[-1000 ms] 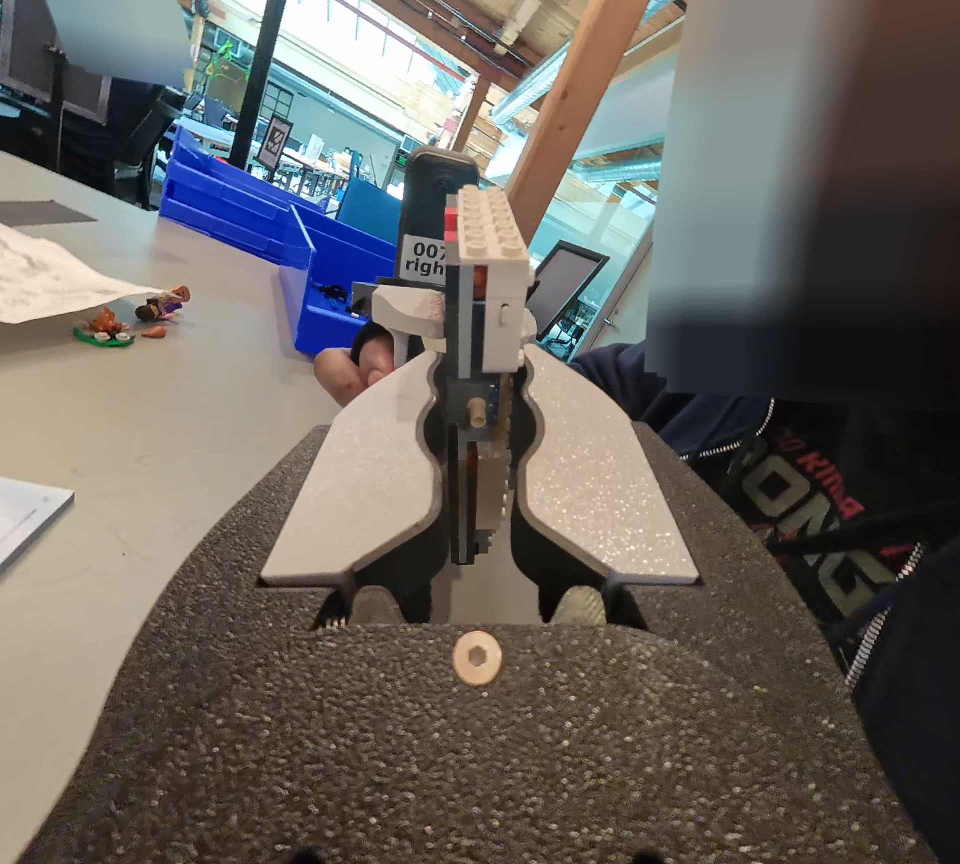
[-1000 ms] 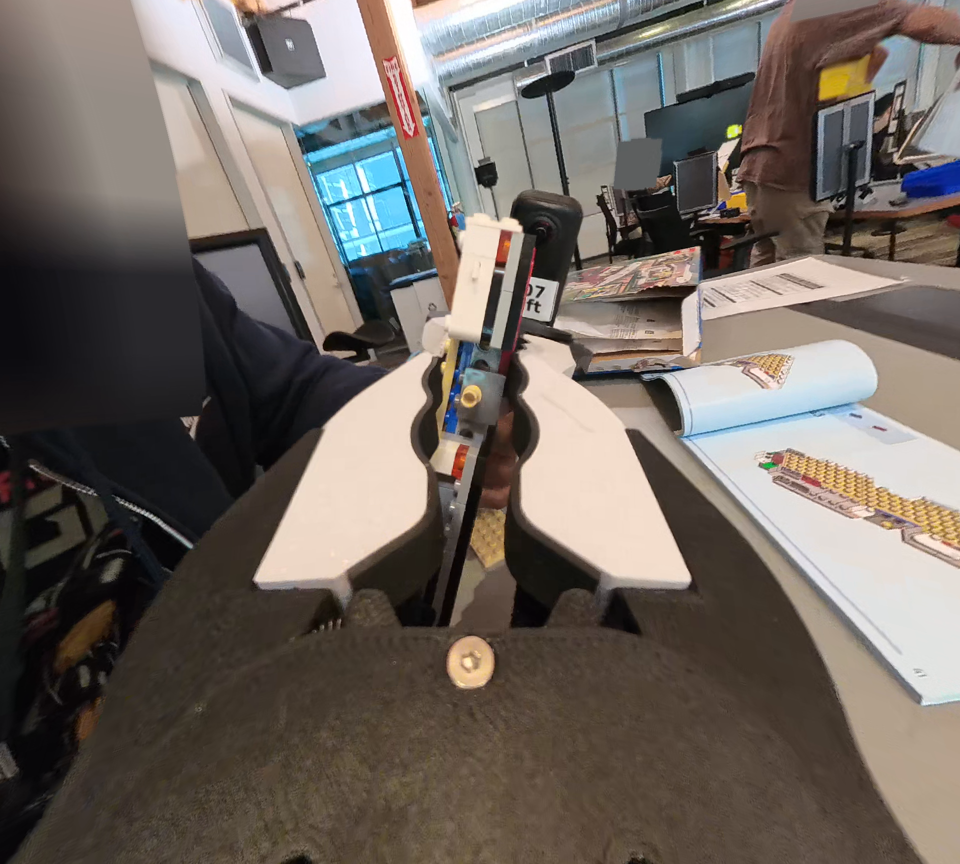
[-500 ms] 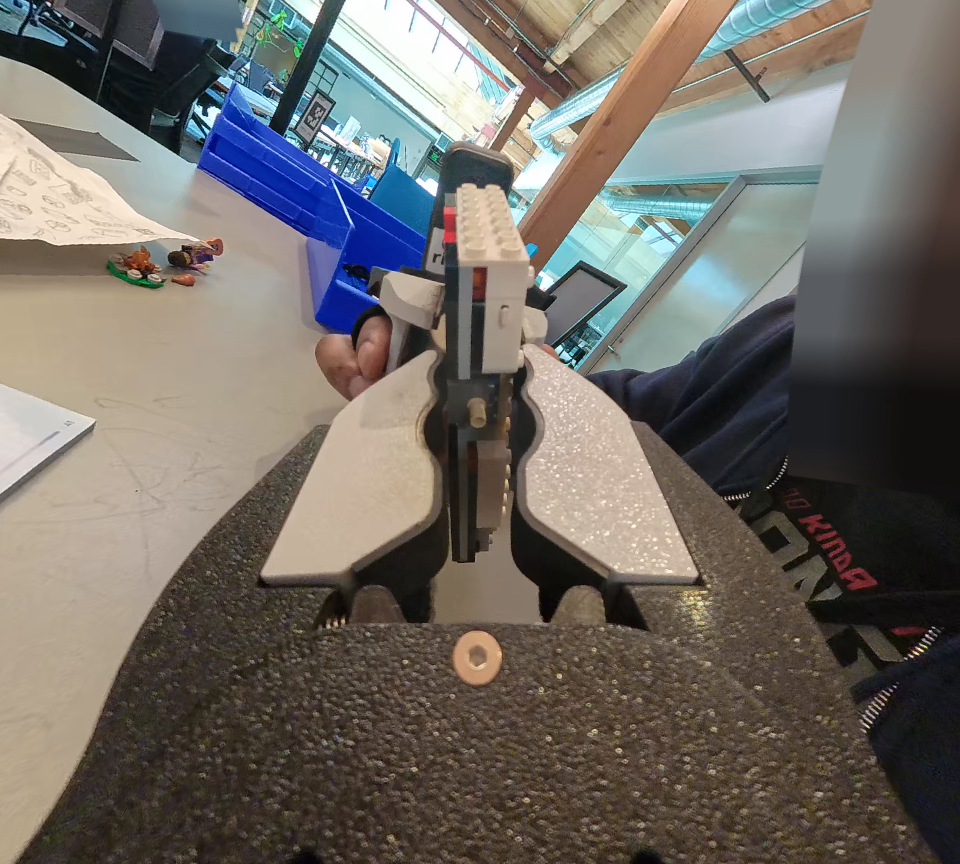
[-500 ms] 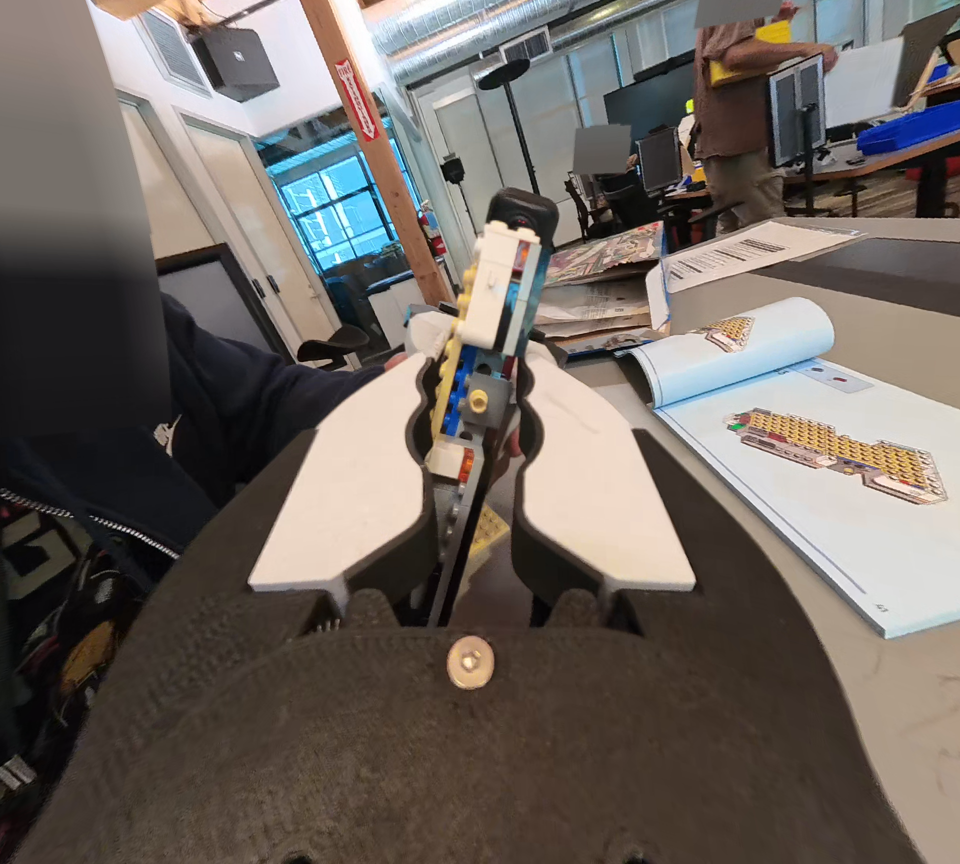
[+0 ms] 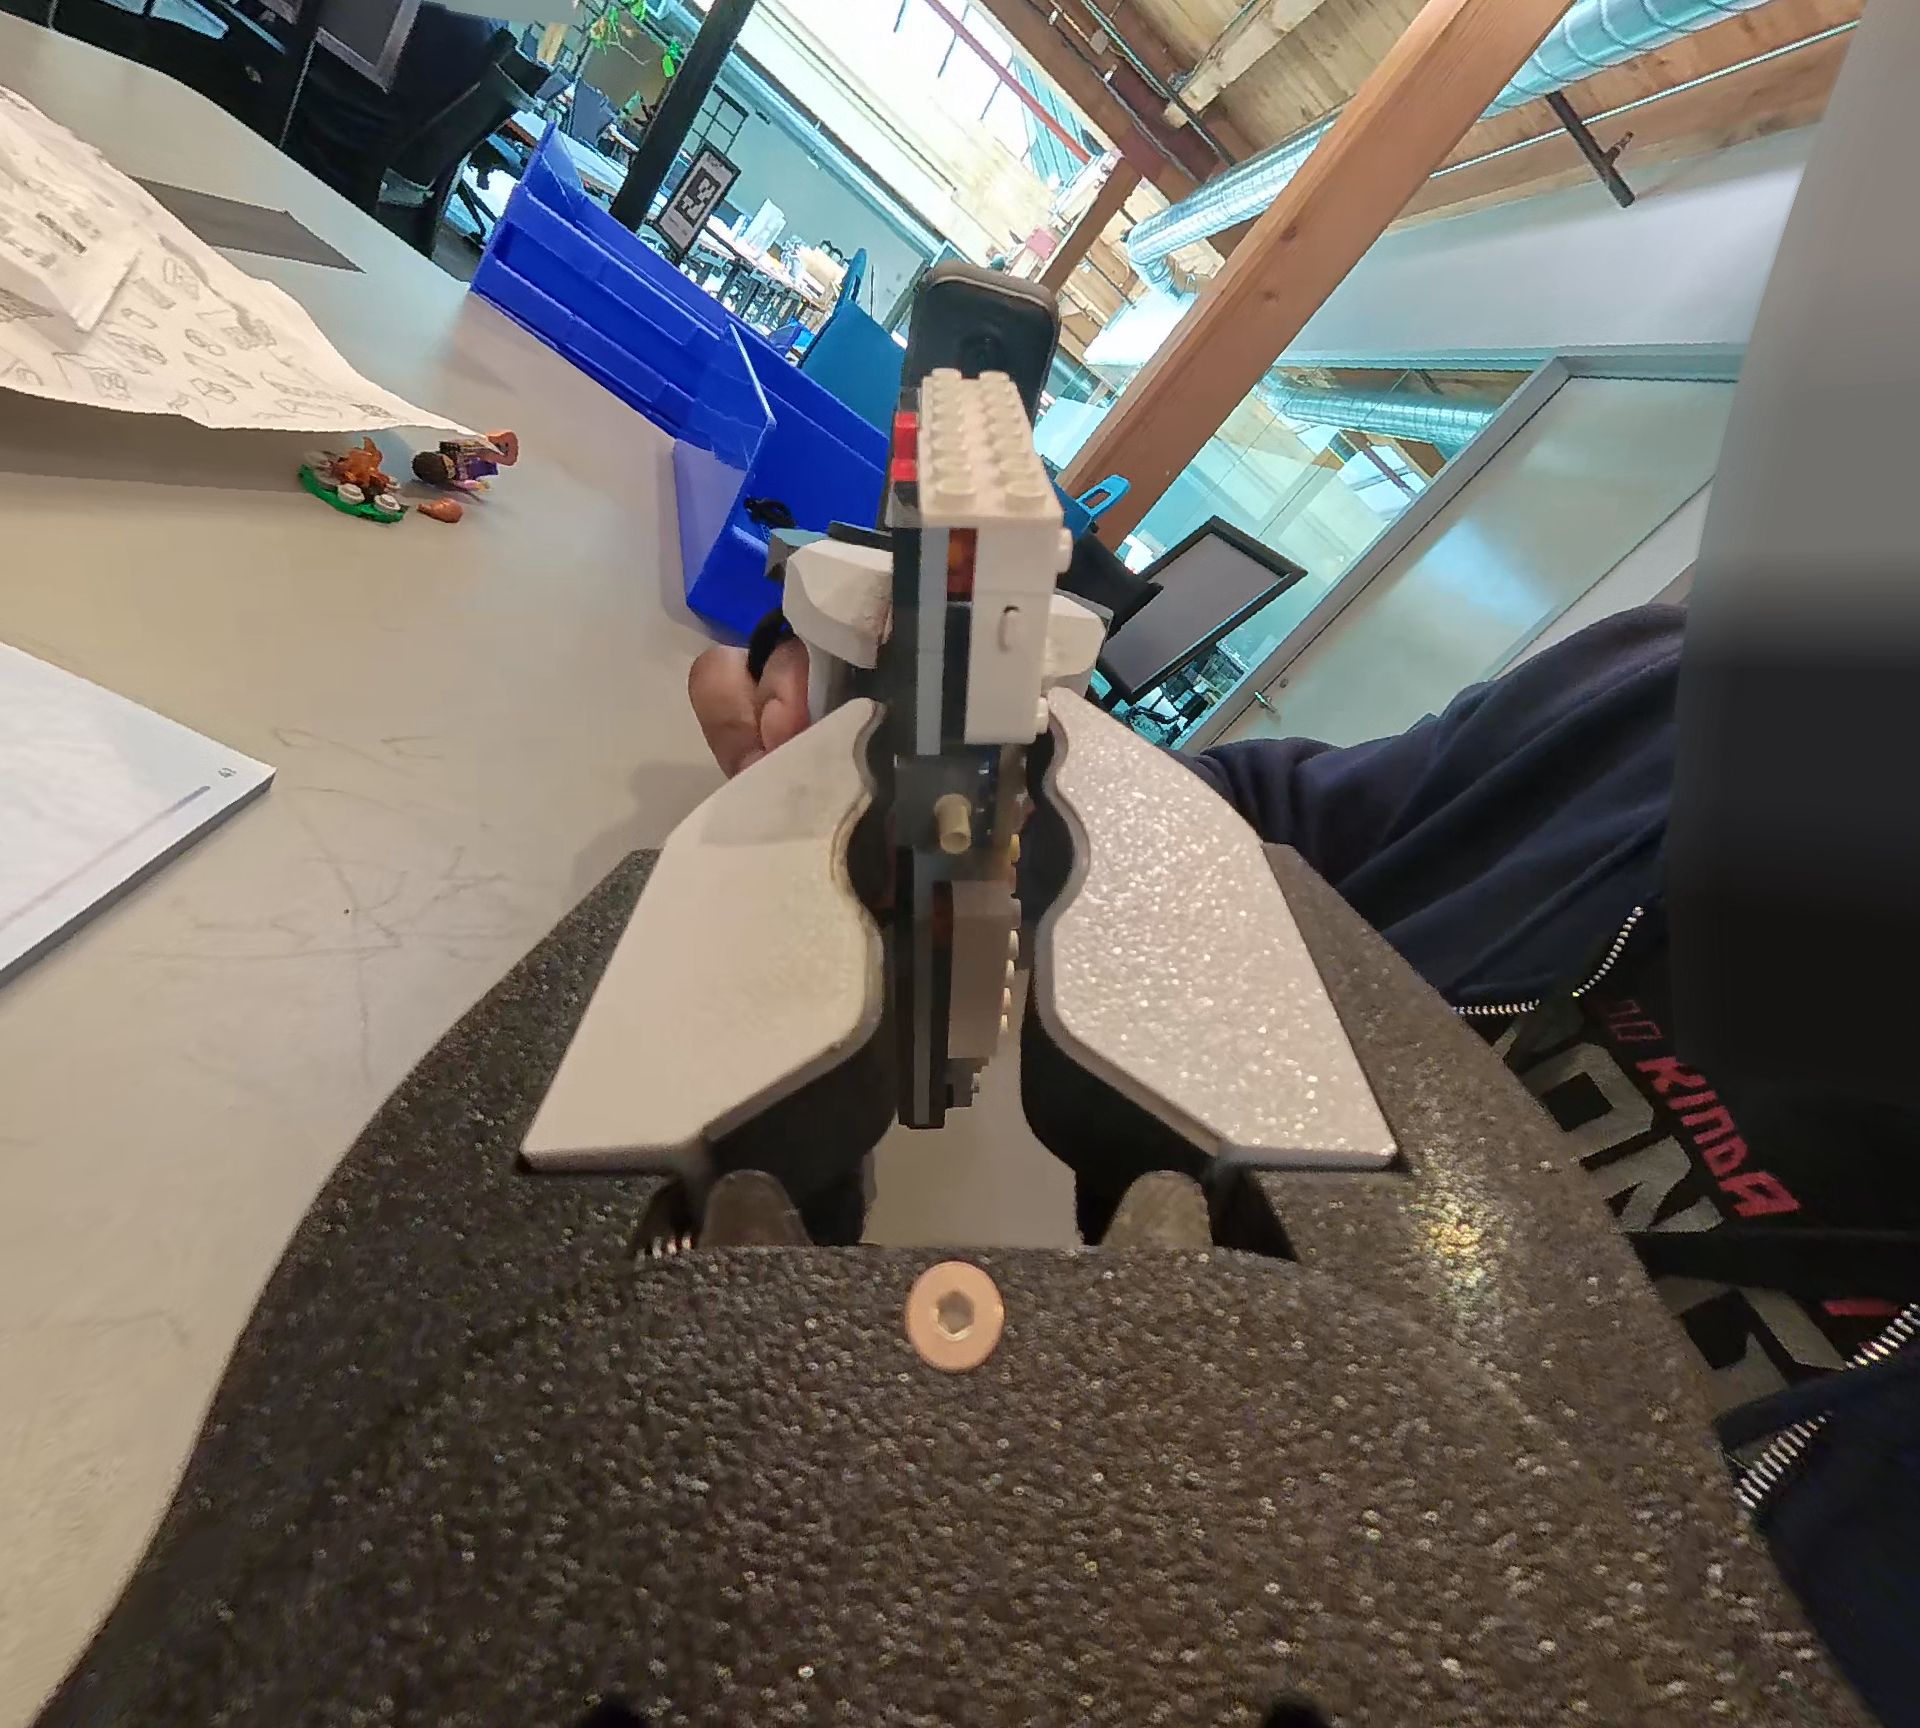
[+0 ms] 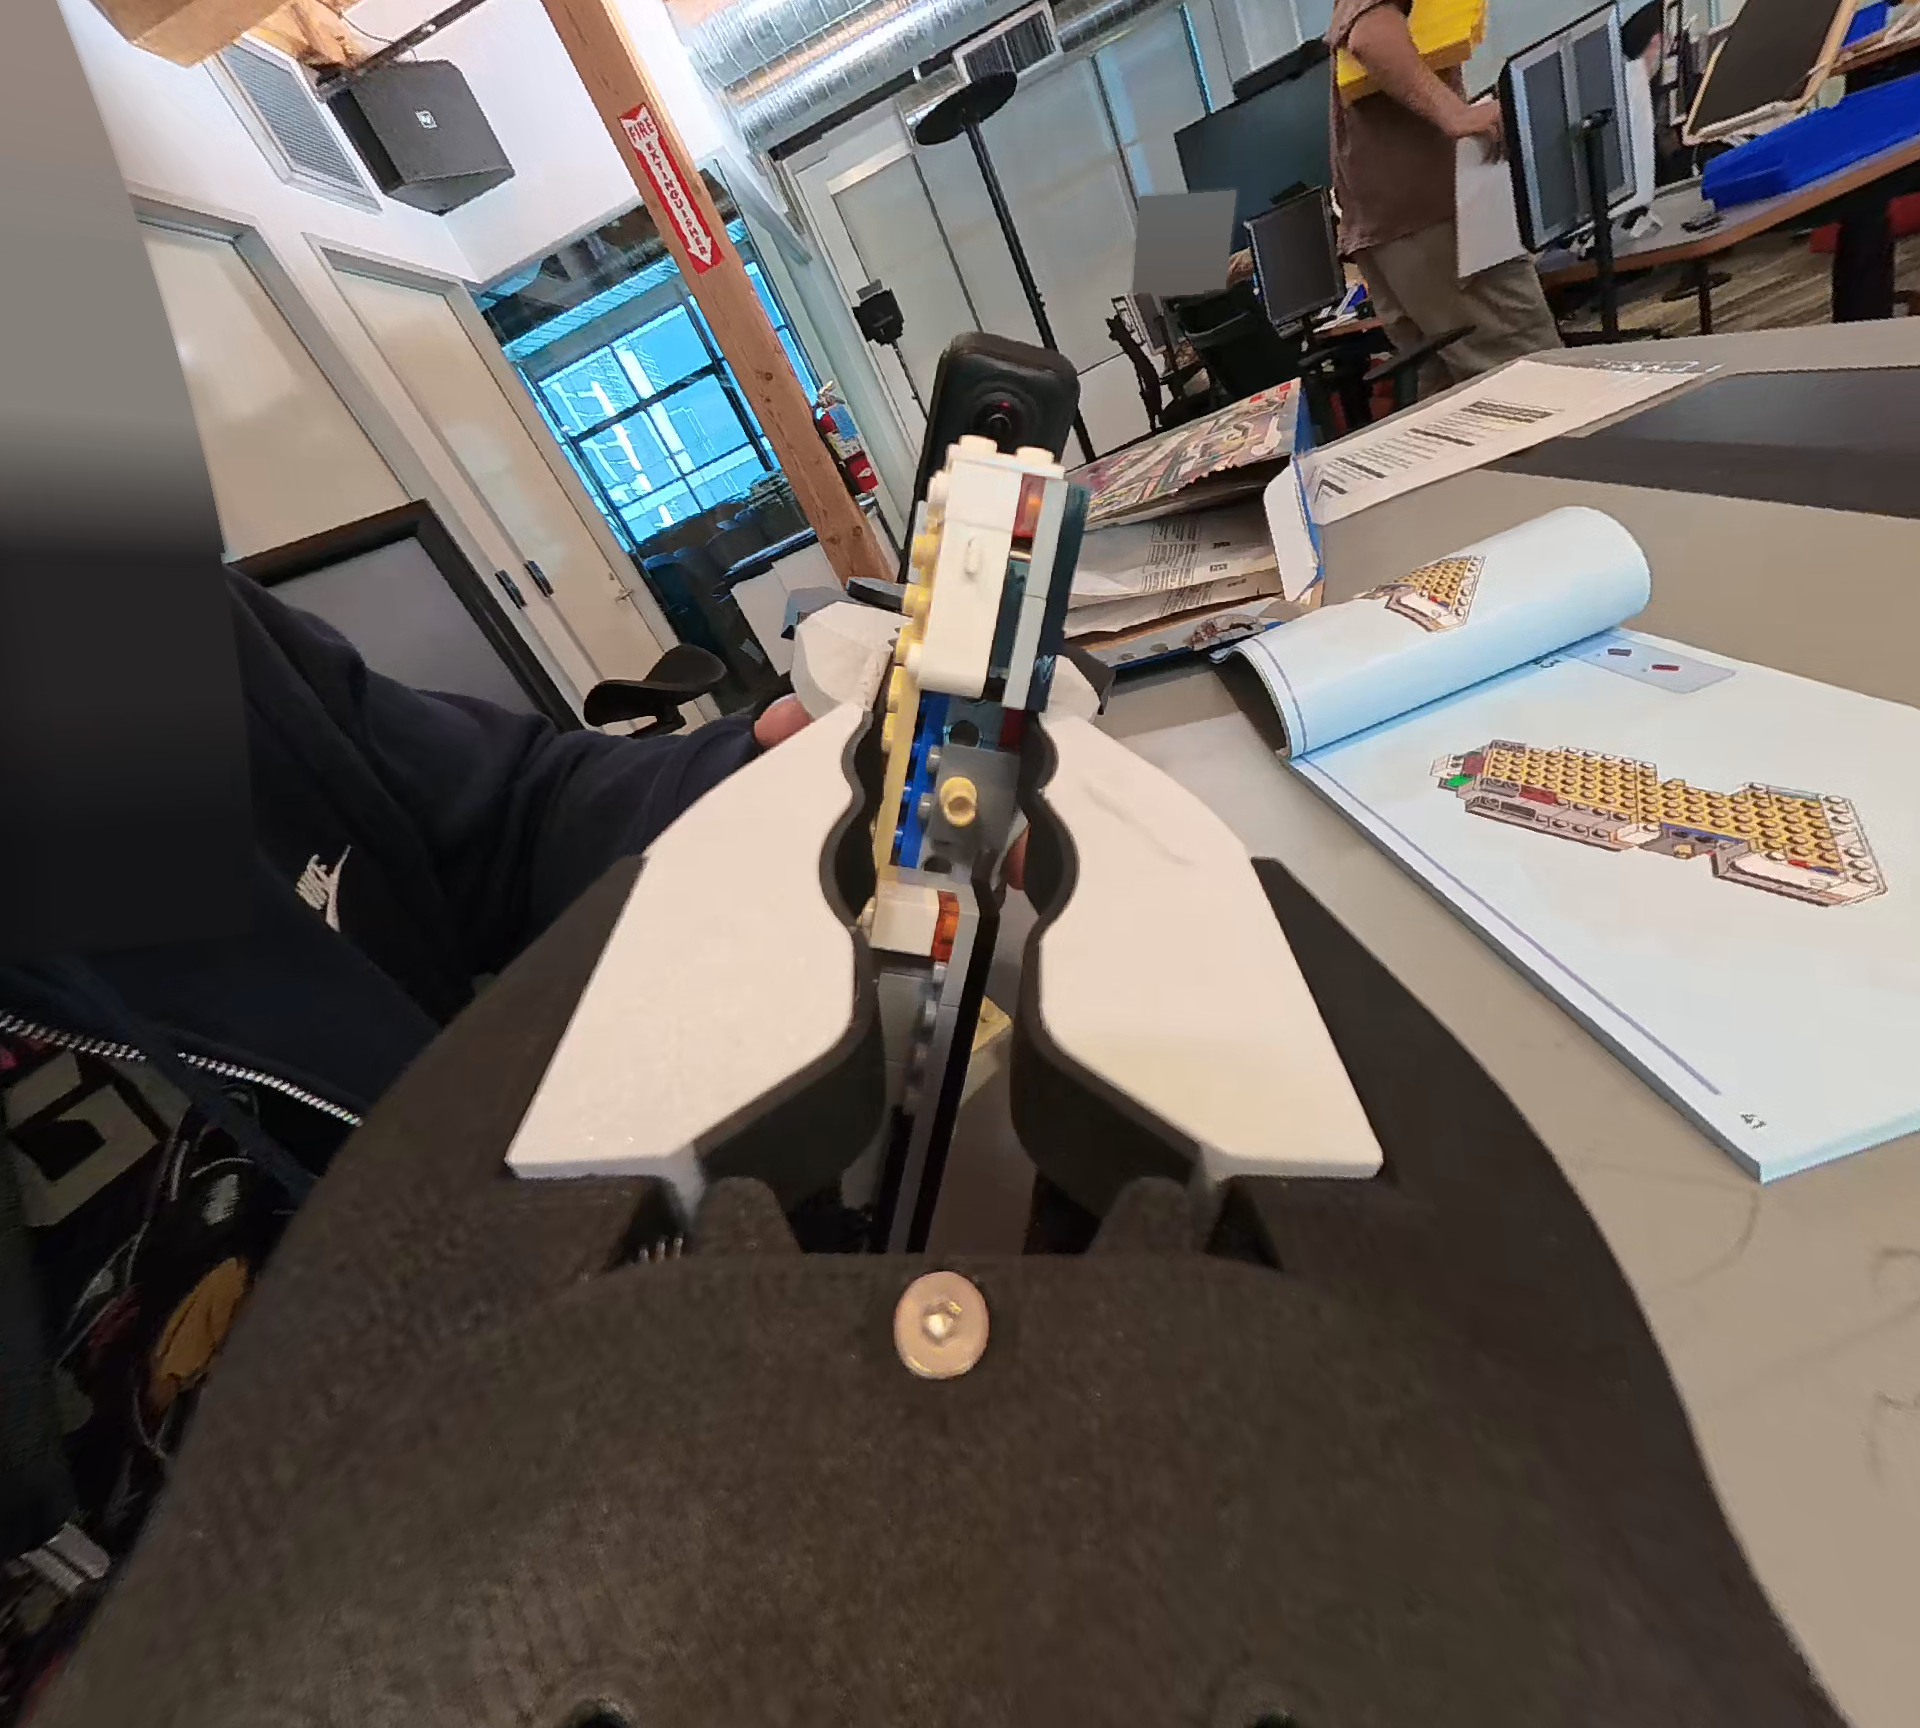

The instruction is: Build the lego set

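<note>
A flat brick model [image 5: 987, 535] of white, grey, dark and tan pieces is held upright above the grey table [image 5: 416, 743]. My left gripper [image 5: 961, 722] is shut on its near end. The right gripper's white fingertips [image 5: 831, 608] clamp the model's far end from the opposite side. In the right wrist view my right gripper [image 6: 951, 733] is shut on the same model [image 6: 977, 587], and the left gripper's white fingertips [image 6: 831, 650] show behind it. A tan peg sticks out of the model's grey block in both views.
Blue bins [image 5: 623, 317], small toy figures [image 5: 416, 473], a printed sheet [image 5: 125, 328] and a booklet corner [image 5: 83, 805] lie to the left. An open instruction booklet [image 6: 1610, 826] and stacked papers [image 6: 1184, 556] lie to the right. A person [image 6: 1423, 151] stands far back. Both grippers' tips are close together, under 4 cm apart.
Both grippers moved together with the model. In the right wrist view the model leaned over half a second ago as those pads eased apart, then they closed on it again.
</note>
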Available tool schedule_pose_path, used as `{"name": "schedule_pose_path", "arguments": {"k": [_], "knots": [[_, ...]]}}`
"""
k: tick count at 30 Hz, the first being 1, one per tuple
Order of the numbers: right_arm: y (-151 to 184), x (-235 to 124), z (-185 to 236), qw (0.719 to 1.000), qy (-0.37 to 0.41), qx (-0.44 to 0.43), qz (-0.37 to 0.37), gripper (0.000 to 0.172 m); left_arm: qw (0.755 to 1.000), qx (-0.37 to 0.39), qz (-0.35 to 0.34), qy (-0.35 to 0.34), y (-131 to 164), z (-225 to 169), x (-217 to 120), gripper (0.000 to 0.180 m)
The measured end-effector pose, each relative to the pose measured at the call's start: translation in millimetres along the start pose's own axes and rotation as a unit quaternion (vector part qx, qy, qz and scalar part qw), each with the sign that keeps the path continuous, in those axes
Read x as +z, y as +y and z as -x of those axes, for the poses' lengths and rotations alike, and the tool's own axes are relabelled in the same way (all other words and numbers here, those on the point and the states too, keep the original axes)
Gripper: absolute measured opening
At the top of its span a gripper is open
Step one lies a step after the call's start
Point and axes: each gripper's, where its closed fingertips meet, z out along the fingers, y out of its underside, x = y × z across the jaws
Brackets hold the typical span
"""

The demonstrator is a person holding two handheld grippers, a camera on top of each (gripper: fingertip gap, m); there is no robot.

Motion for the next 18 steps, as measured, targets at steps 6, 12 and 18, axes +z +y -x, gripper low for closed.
{"name": "schedule_pose_path", "arguments": {"k": [6,12,18], "knots": [[0.8,-0.1,0.2,1.0,-0.007,0.009,0.004,0.025,1.0,-0.001,-0.002,0.004,0.7,-0.2,0.1,0.024],[0.7,0.1,-2.7,1.0,0.001,0.014,0.009,0.025,1.0,0.002,-0.004,0.0,-0.4,2.4,-0.4,0.024],[5.4,-1.8,-7.5,0.999,0.024,0.001,0.046,0.033,1.0,0.004,-0.017,-0.013,-4.8,8.9,-5.0,0.024]]}}
